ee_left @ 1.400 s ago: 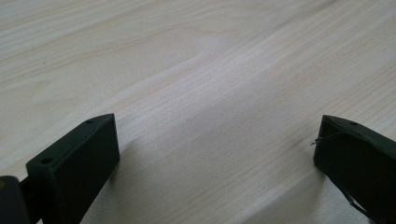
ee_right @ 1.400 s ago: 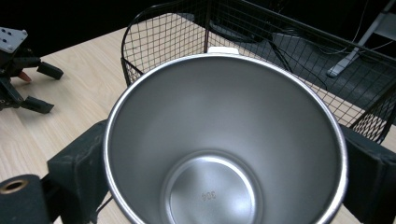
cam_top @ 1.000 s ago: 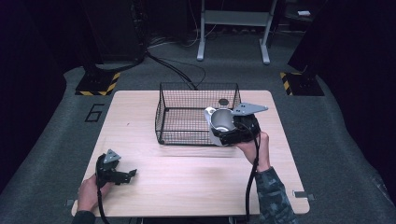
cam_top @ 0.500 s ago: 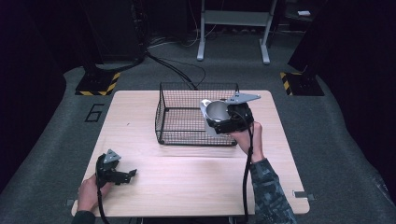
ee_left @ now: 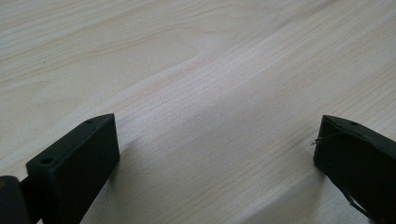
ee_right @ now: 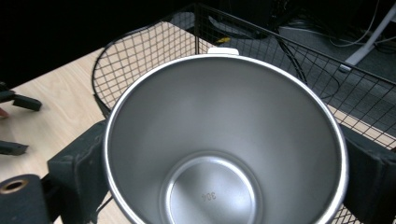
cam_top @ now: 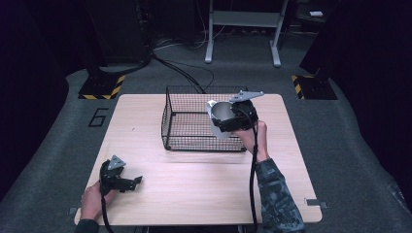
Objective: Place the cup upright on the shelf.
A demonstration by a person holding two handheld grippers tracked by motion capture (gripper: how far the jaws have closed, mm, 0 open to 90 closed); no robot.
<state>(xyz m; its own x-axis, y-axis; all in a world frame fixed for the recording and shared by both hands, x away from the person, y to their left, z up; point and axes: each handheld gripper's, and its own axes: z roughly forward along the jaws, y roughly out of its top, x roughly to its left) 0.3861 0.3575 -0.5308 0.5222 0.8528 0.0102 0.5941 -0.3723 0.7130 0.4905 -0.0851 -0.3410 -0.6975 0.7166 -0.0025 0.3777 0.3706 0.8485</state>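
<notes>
Steel cup (ee_right: 224,140) sits pinched in our right gripper (cam_top: 236,118), held over the wire basket's (cam_top: 189,124) 3 o'clock side. We judge lowering it inside comes next. Our left gripper (cam_top: 116,174) rests spread at the desk's (cam_top: 194,179) 7 o'clock corner.

The wire basket (cam_top: 204,119) is sitting on the table (cam_top: 160,174), toward the far side and near the middle. The cup (cam_top: 222,112) is hanging above the basket's right part, tipped over, with the right gripper (cam_top: 232,116) sitting around it. The left gripper (cam_top: 116,175) is resting low over the table, well in front of the basket and off to its left.
</notes>
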